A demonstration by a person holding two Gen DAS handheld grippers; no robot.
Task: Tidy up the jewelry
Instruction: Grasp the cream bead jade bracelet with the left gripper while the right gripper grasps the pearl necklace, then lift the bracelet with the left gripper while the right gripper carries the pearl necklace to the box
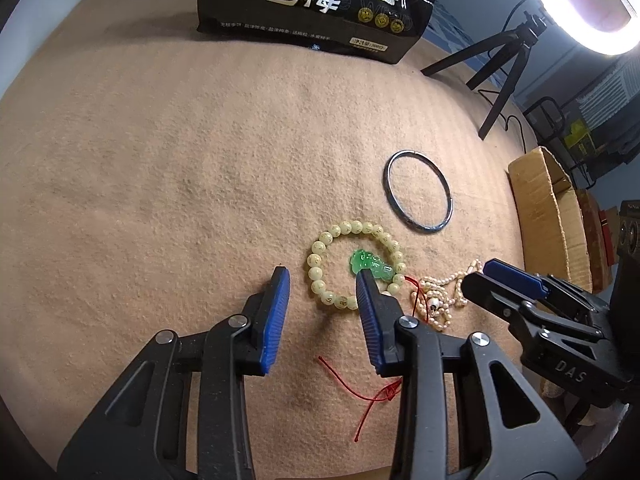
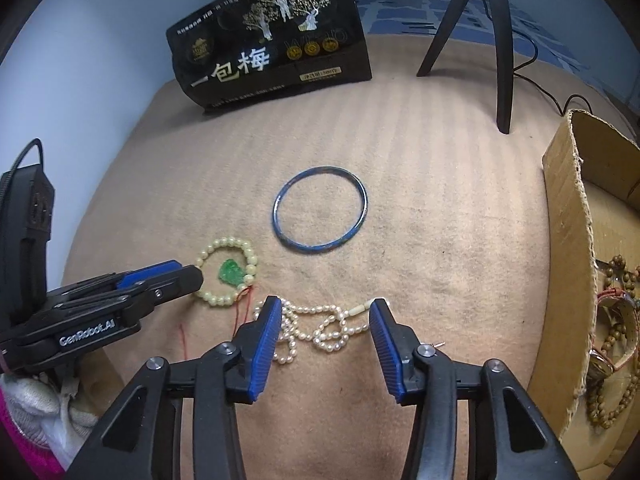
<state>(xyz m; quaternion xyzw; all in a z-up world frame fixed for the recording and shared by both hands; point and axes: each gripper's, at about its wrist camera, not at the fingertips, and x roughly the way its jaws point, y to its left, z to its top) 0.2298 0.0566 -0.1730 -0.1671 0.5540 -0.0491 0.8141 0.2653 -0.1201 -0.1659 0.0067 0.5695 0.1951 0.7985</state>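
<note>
Jewelry: three pieces lie on your tan cloth [image 2: 420, 208].
Beaded bracelet [image 1: 320, 248]: pale beads ringing a green charm [image 1: 370, 266], red cord [image 1: 374, 396] trailing toward you.
Pearl strand [image 2: 320, 330]: heaped just beside the bracelet.
Blue bangle [image 2: 320, 210]: flat, apart, farther back.
Your left gripper [image 1: 324, 292]: jaws apart, straddling the bracelet's near-left arc; one pad seems to touch the charm, hard to confirm.
Your right gripper [image 2: 322, 308]: jaws apart around the pearls, not pressing.
Cardboard box [image 2: 568, 200]: right edge, brown beads [image 2: 616, 396] inside.
</note>
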